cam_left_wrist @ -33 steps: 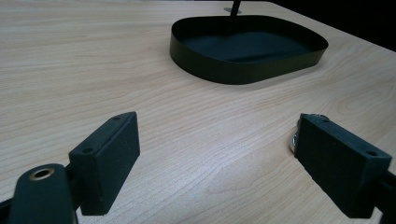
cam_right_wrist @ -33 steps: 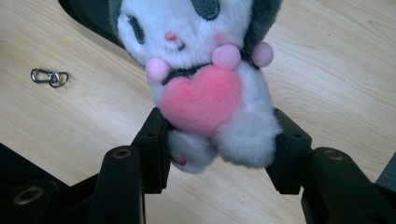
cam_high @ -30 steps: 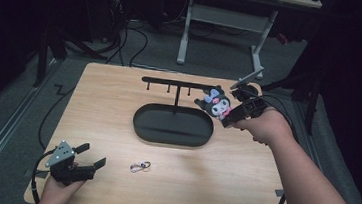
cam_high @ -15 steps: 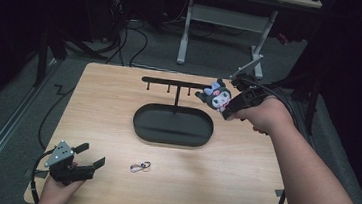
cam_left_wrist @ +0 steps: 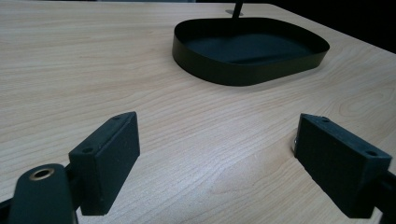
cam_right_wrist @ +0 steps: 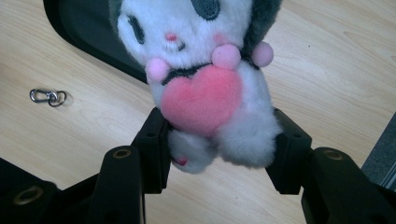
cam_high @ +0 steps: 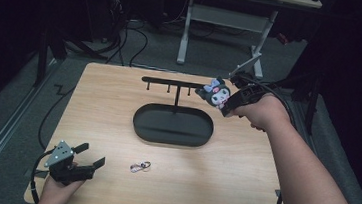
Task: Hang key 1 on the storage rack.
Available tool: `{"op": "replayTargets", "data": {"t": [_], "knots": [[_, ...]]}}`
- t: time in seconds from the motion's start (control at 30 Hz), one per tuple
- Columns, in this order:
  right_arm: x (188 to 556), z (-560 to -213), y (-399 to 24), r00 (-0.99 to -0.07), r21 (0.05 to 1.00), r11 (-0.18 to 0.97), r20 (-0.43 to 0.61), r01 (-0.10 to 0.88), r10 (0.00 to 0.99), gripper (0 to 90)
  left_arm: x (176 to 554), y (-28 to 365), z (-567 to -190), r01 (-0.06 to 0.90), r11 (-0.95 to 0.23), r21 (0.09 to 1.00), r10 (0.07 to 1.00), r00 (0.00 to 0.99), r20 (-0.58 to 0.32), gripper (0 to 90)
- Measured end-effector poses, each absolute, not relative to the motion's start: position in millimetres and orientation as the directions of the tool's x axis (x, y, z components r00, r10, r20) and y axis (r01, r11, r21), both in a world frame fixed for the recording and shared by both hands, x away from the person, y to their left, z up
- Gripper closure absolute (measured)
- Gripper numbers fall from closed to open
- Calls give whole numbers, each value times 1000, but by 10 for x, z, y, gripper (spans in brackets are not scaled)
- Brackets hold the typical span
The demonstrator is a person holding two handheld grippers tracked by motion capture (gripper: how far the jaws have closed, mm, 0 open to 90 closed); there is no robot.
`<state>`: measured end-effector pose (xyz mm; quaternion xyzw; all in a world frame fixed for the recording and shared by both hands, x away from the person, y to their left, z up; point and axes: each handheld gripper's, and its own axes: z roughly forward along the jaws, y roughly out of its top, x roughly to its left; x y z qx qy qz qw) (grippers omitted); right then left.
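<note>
The right tongs (cam_high: pixel 225 102) grip a plush toy (cam_high: pixel 215 91) by its lower body at the hook rack's (cam_high: pixel 170 83) right end, so hanging it needs a level, slow approach; the left tongs (cam_high: pixel 88 159) rest open, well in front of the rack.

Left tongs (cam_high: pixel 88 156) open, low; right tongs (cam_high: pixel 222 100) raised, clamped.

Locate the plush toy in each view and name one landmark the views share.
High view: plush toy at upper right, in the right gripper, beside the rack's right end.
Left gripper view: not in it.
Right gripper view: the toy at centre, clamped between the fingers.
Shared landmark: black oval tray.
</note>
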<state>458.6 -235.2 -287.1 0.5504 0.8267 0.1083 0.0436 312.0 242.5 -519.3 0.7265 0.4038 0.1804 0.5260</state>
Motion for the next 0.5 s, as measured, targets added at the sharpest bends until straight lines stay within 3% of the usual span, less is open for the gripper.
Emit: {"op": "replayTargets", "data": {"t": [0.5], "knots": [[4558, -3135, -2567, -352, 217, 332, 58, 918, 934, 496, 3125, 2418, -5199, 399, -126, 908, 774, 612, -162, 148]]}}
